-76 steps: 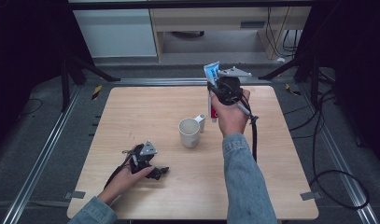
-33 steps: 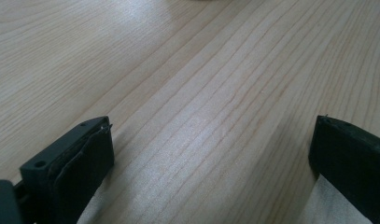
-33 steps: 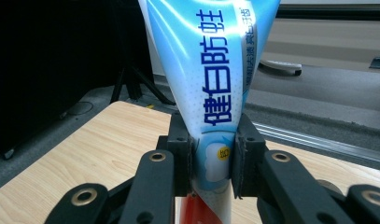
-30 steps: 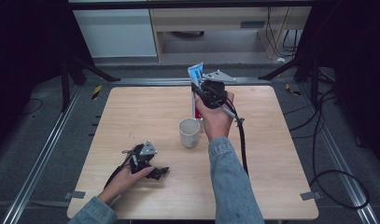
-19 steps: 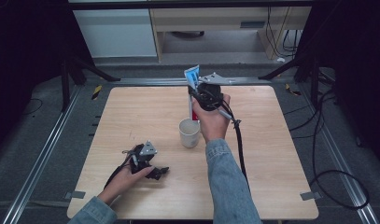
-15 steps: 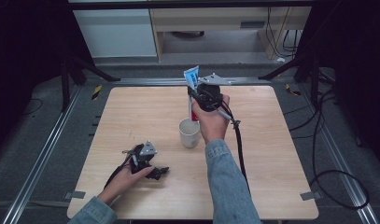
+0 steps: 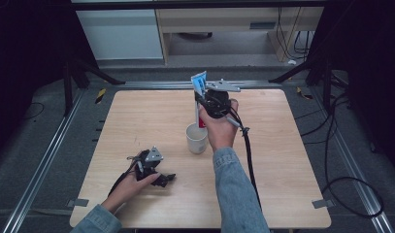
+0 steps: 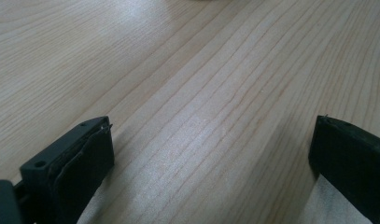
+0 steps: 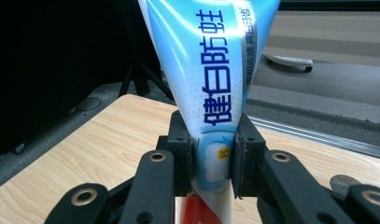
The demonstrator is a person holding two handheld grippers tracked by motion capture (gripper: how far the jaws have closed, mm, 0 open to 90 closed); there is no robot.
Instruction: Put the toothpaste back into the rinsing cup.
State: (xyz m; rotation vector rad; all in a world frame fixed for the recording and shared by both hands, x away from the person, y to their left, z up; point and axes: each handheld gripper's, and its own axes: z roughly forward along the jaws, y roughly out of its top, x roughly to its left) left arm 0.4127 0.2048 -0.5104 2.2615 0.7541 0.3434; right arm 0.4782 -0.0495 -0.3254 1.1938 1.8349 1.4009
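Note:
My right gripper (image 7: 205,99) is shut on a blue, white and red toothpaste tube (image 7: 200,92) and holds it upright above a white mug (image 7: 196,138) at the table's middle. The tube's red lower end hangs just behind the mug's rim. In the right gripper view the tube (image 9: 211,84) stands pinched between the two black jaws of the gripper (image 9: 212,158), its blue printed face towards the camera. My left gripper (image 7: 161,178) rests on the wooden table (image 7: 292,160) at the front left, held by a hand. In its own view this gripper (image 8: 211,158) is open, with bare wood between the jaws.
Cables trail from both grippers, the right one's across the table towards the front. Metal rails run along the table's left and far sides. A white cabinet (image 7: 120,29) and a low shelf stand beyond the far edge. Dark floor with cables surrounds the table.
My right gripper has carried the toothpaste tube leftwards from the mug's right side to a spot over the mug. The left gripper has stayed put.

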